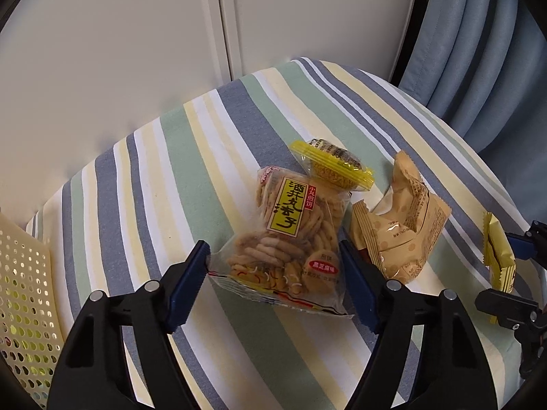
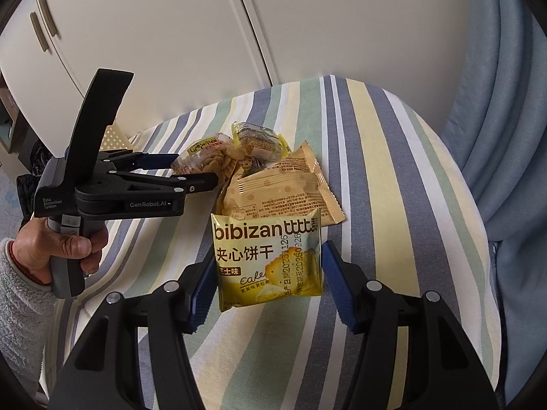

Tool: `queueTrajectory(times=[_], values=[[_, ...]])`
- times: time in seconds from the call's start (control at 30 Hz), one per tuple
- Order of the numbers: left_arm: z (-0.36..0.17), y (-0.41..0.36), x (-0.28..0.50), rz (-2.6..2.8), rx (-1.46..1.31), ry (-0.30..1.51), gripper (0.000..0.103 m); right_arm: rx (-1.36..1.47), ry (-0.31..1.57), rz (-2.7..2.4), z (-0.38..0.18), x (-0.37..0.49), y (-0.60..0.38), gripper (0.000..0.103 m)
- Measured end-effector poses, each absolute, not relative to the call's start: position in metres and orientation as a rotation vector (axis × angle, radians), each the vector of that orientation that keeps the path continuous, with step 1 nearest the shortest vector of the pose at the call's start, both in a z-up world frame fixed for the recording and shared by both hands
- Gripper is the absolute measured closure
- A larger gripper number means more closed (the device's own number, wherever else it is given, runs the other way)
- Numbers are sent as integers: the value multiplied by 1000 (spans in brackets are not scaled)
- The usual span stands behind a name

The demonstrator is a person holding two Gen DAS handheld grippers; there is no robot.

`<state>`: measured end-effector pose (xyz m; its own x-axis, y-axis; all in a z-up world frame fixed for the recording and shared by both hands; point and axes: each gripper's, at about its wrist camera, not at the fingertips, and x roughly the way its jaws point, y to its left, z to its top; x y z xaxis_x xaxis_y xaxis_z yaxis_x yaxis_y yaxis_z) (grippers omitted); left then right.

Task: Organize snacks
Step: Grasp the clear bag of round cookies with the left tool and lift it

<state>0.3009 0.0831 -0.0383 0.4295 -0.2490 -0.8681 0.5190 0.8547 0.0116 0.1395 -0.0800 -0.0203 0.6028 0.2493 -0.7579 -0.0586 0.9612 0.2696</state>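
Currently at the grasp step, both jaws spread and gripping nothing. Left gripper [image 1: 273, 273] straddling the clear crinkly bag of small brown crackers [image 1: 287, 239] on the striped cloth-covered surface [image 1: 171, 157]; bag's long axis running from 6 toward 12 o'clock, yellow label upright toward 12. Right gripper [image 2: 270, 287] flanking the glossy yellow sandwich-biscuit packet [image 2: 268, 259], printed top toward 12 o'clock. Beige spotted wrapper [image 1: 400, 225] lying just beside the cracker bag at 3 o'clock. Next: close on each pack, lift, carry toward the perforated cream basket [image 1: 24, 273] at 9 o'clock. Likely crushable; clamp gently.
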Motion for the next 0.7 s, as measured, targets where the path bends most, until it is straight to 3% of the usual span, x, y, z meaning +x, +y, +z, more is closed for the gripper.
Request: queueTrajectory(times=[0.7], values=[[13, 144, 248, -430, 209, 934, 29, 267, 897, 174, -22, 139, -89, 44]])
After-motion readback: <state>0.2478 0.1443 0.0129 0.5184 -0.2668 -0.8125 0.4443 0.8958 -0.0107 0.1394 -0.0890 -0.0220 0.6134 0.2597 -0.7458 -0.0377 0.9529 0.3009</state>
